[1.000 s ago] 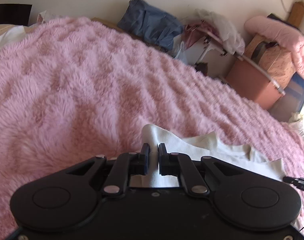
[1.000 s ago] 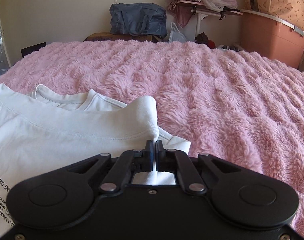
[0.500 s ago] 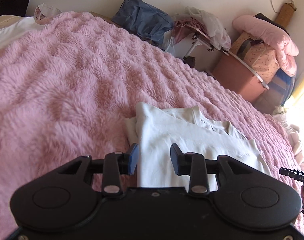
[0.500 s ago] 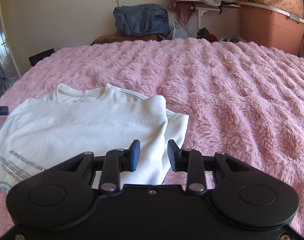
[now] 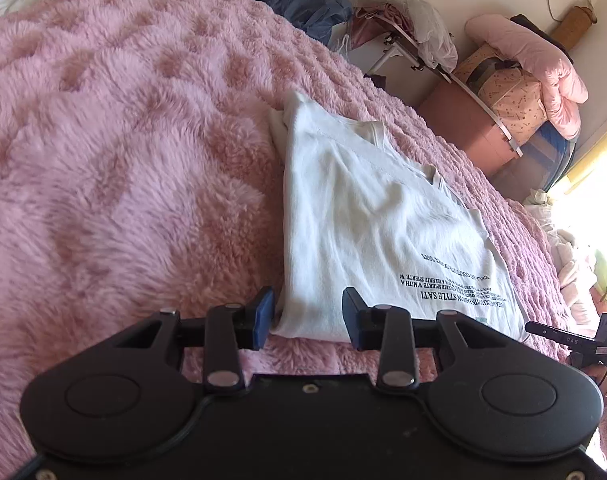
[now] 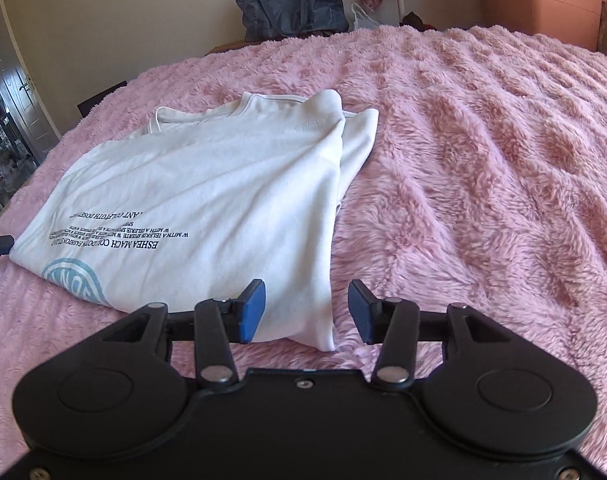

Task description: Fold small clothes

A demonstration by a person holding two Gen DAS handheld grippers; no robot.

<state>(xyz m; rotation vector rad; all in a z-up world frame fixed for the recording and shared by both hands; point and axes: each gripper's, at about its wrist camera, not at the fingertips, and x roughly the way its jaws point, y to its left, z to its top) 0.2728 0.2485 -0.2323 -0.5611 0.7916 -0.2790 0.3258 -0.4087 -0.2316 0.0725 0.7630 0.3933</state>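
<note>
- Left view: my left gripper (image 5: 307,314) is opening and holds nothing; the white shirt (image 5: 367,216) lies flat on the pink blanket (image 5: 123,140), its near corner just past my pads, not pinched, so I think the fold can rest
- Right view: my right gripper (image 6: 306,312) is opening too, empty; the shirt's near corner lies between my pads, its long side running away from me, collar at the far end

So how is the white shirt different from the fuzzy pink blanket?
The white shirt is smooth and thin; the pink blanket is thick and shaggy. The shirt has dark lettering and a blue round logo; the blanket has no print. The shirt is small and folded over; the blanket spreads out beneath it. Both are soft cloth.
</note>
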